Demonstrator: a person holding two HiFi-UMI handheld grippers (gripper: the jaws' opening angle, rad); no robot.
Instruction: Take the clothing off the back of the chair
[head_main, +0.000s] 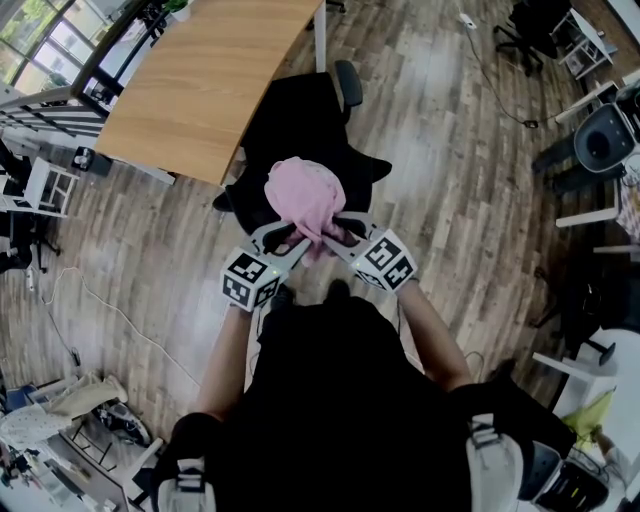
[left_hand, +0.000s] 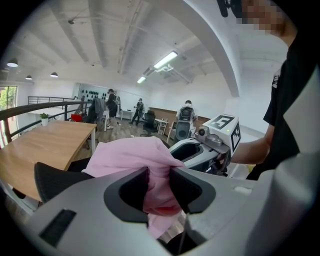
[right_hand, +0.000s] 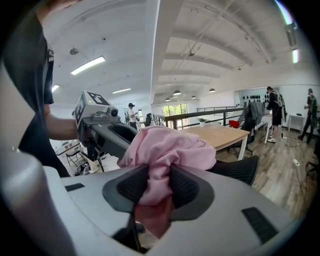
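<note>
Both grippers are clamped on the pink garment (head_main: 305, 192): the left gripper (head_main: 288, 240) and the right gripper (head_main: 342, 232) each pinch a fold of it, with jaws drawn narrow and fabric filling the gap between the pads. The garment is bunched in a rounded mound at the near edge of the black office chair (head_main: 300, 120), with the two grippers side by side at its near side. The chair stands at the curved edge of the wooden desk (head_main: 200, 80), on the plank floor (head_main: 450, 180).

Desk (head_main: 200, 80) blocks beyond chair (head_main: 300, 125).
</note>
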